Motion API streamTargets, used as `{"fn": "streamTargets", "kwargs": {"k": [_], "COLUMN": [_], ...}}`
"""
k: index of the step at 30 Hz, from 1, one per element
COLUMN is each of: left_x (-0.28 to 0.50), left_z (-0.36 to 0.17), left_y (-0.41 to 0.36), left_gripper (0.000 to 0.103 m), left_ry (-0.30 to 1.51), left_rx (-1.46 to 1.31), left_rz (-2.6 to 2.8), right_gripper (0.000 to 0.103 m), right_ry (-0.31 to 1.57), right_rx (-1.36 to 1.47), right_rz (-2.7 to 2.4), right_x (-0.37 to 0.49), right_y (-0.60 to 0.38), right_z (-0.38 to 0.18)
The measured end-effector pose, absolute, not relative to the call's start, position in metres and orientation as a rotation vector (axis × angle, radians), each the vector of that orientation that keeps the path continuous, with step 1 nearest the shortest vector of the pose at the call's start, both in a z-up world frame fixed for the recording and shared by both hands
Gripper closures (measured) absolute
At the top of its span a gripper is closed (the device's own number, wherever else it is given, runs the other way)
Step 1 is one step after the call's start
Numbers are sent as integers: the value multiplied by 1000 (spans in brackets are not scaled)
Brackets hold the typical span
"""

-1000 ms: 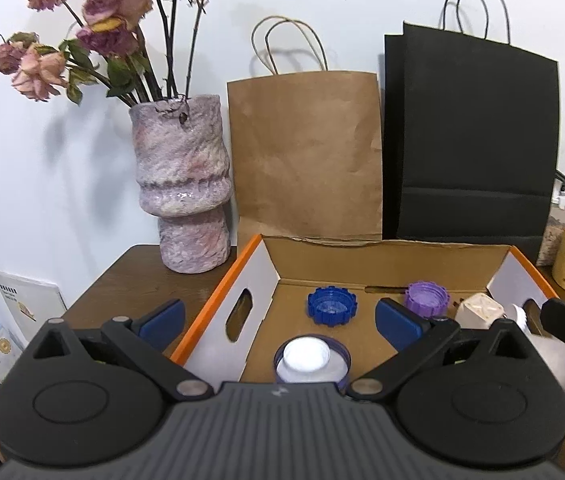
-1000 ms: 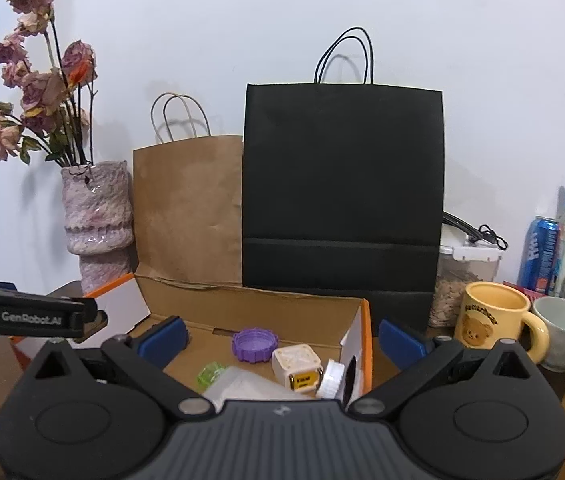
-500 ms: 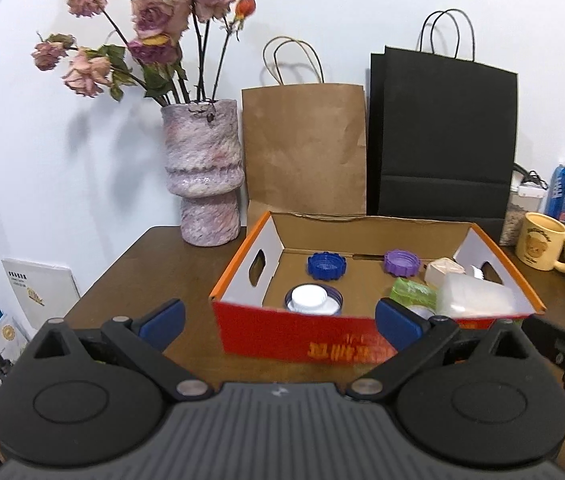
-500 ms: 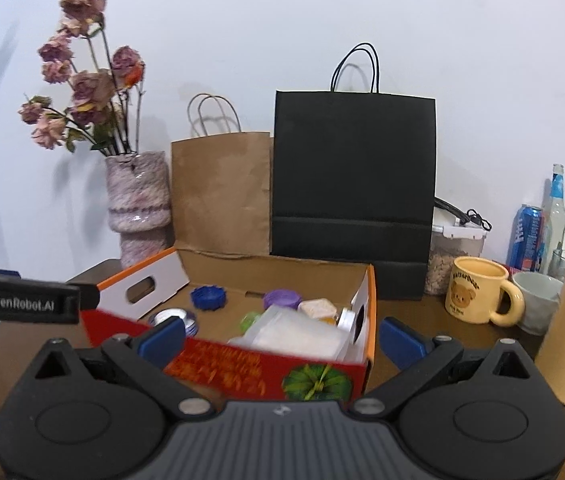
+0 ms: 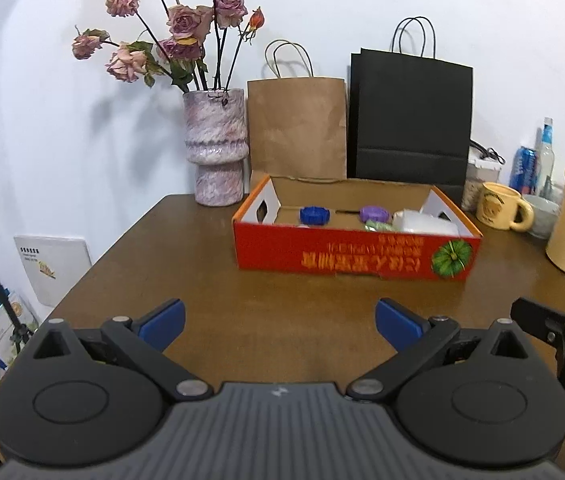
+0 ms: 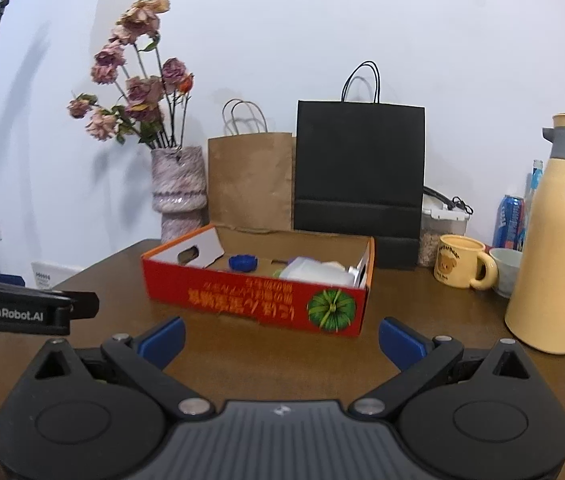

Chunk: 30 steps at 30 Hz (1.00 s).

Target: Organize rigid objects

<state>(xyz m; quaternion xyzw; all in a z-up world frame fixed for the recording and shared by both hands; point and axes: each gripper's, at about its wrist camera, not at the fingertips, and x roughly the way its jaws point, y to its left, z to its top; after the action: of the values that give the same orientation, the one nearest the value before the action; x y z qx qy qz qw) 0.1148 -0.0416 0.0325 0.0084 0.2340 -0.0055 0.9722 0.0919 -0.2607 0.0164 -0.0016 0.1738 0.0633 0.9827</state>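
Both the left claw (image 5: pixel 278 322) and right claw (image 6: pixel 280 336) gape wide, empty, above the brown wooden counter (image 5: pixel 210 280). The red cardboard box (image 5: pixel 356 254) looks light and stiff; its ridged blue plastic cap (image 5: pixel 314 215) suits a rim pinch.

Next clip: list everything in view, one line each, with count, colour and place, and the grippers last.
box: 1, red, orange rim, mid-table
blue cap: 1, in box, left
purple cap: 1, in box, middle
white container: 1, in box, right
vase: 1, mottled pink, dried roses, behind box, left
brown bag: 1, against wall
black bag: 1, right of brown bag
mug: 1, yellow, right of box
flask: 1, cream, grey collar, far right
can: 1, blue, behind mug
table: 1, dark wood
left hand-held gripper: open, empty
right hand-held gripper: open, empty
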Motion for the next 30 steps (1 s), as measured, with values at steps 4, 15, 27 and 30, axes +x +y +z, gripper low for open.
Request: {"fn": "streamTargets", "kwargs": {"k": [4,15,27,30], "left_x": [93,68,64,62], "left_z": [27,20,20,20], "left_y": [-42,-41,-40,-40], "left_gripper": [0,0,0,0], "left_ry": [491,505,504,502], "left_rx": [21,15,16,17], "left_rz": [-9,-17,-14,-16], "right_gripper": [0,0,0,0], "right_ry": [365,364,348,346], "right_rx": [-3,-13,-15,-16], "right_rz": [132,140,143,145], "right_x": [73,49,41,40], "right_y": [-261,-257,-254,-254], "right_z": [13,12,17,17]}}
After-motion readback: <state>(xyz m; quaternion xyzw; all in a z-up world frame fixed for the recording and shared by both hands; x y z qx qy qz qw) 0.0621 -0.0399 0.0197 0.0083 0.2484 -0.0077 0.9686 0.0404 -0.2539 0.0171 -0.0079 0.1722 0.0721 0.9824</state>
